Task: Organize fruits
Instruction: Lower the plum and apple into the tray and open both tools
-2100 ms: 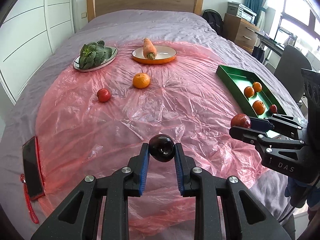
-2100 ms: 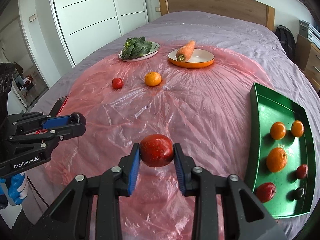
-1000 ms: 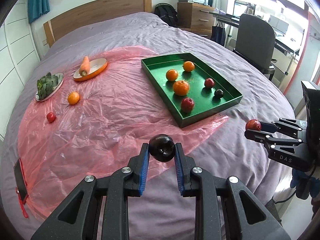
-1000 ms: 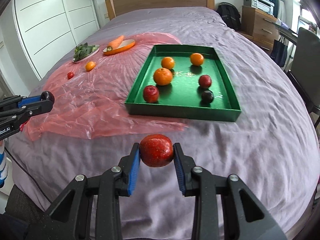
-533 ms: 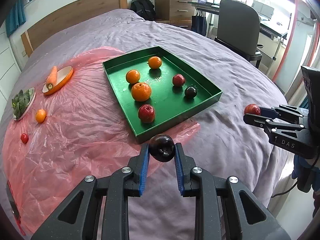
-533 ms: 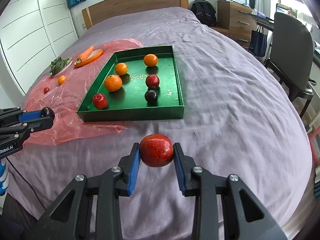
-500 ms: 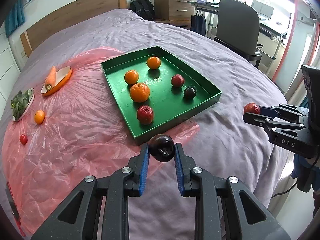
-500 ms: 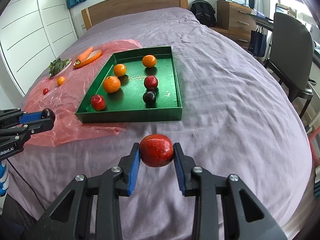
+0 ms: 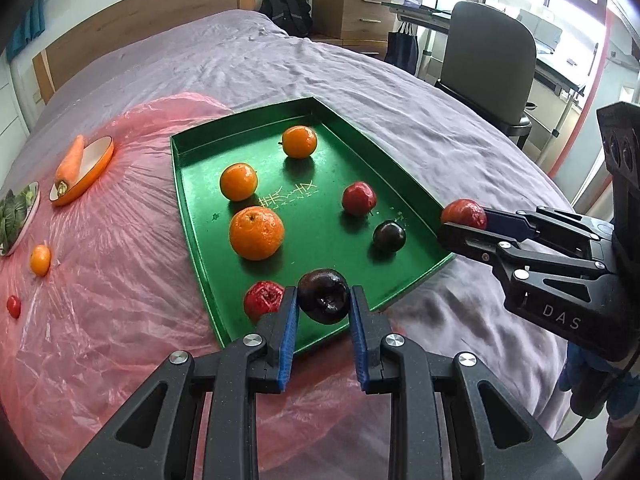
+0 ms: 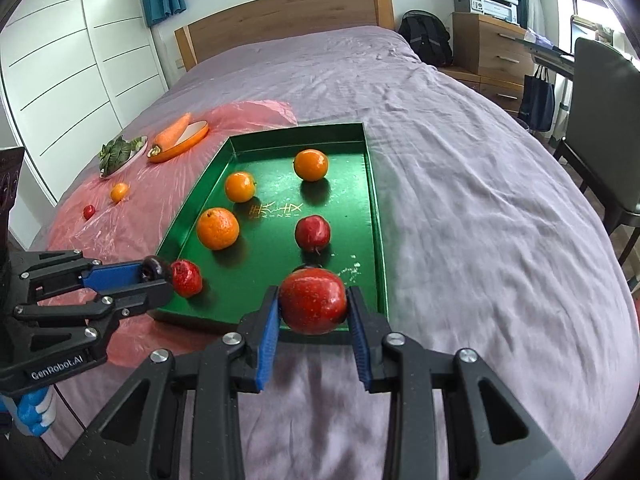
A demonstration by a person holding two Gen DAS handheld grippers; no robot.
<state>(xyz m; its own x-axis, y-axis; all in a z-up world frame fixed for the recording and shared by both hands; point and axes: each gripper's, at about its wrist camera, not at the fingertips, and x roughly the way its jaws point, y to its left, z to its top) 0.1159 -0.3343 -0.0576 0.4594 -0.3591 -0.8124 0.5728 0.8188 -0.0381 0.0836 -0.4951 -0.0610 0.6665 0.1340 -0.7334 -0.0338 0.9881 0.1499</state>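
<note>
Both jaws are clamped on fruit: your left gripper (image 9: 323, 316) pinches a dark plum (image 9: 323, 295), your right gripper (image 10: 313, 322) a red apple (image 10: 313, 300). Each fruit hangs over the near end of the green tray (image 10: 375, 216) on the bed (image 10: 480, 200), the plum toward the tray's left corner, the apple toward its right.

Inside the tray lie three oranges (image 9: 256, 233), two red fruits (image 9: 359, 199) and a second dark plum (image 9: 389, 235). Left of the tray, on the pink plastic sheet (image 9: 100, 300), a small orange (image 9: 40, 258) and a small red fruit (image 9: 13, 306) wait unsorted, near a carrot plate (image 9: 86, 174).

Risks, by my reading: release from this height and round fruit may bounce or roll on the slick tray floor, knocking neighbours. The plum hangs right beside the nearest red fruit (image 9: 262, 299), so lowering it could nudge that one. The tray sits on soft bedding, and pressing its near rim could tip it.
</note>
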